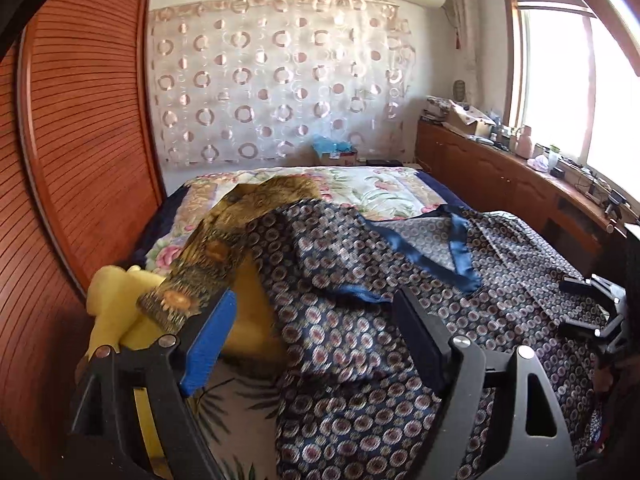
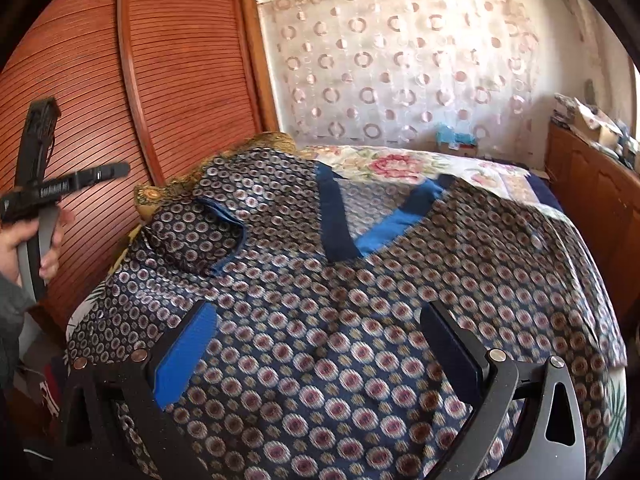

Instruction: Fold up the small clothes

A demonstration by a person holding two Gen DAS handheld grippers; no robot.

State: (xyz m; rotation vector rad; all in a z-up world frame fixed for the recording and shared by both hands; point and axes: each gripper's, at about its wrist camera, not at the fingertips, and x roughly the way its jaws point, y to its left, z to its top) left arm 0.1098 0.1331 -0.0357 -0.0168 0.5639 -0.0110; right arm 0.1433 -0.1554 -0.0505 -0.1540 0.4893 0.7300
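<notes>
We see a navy patterned garment [image 2: 360,300] with plain blue trim [image 2: 340,220] spread over a bed [image 2: 460,168] that wears a floral cover; in the right wrist view it fills the centre and lower half of the frame, its neckline in the upper middle and one sleeve folded over at centre left. In the left wrist view the same garment lies from the centre to the lower right. The left tongs [image 1: 316,344] stand spread at the bottom of their own view, one blue pad at lower left and one black pad at lower right, with nothing pinched between them; the cloth lies below and beyond. The right tongs [image 2: 320,352] are likewise spread at the bottom of their view, hovering over the lower part of the garment with no fabric pressed between the pads; whether their tips touch the cloth we cannot tell. At the left edge of the right wrist view a hand [image 2: 28,244] grips the handle of the left tool. A brown-gold patterned cloth [image 1: 240,220] lies in the centre left of the left wrist view, draped over something yellow [image 1: 120,304]. A wooden slatted wardrobe door [image 1: 80,140] fills the left, a circle-patterned curtain [image 1: 280,80] hangs at the top, and a window [image 1: 560,88] brightens the upper right.
</notes>
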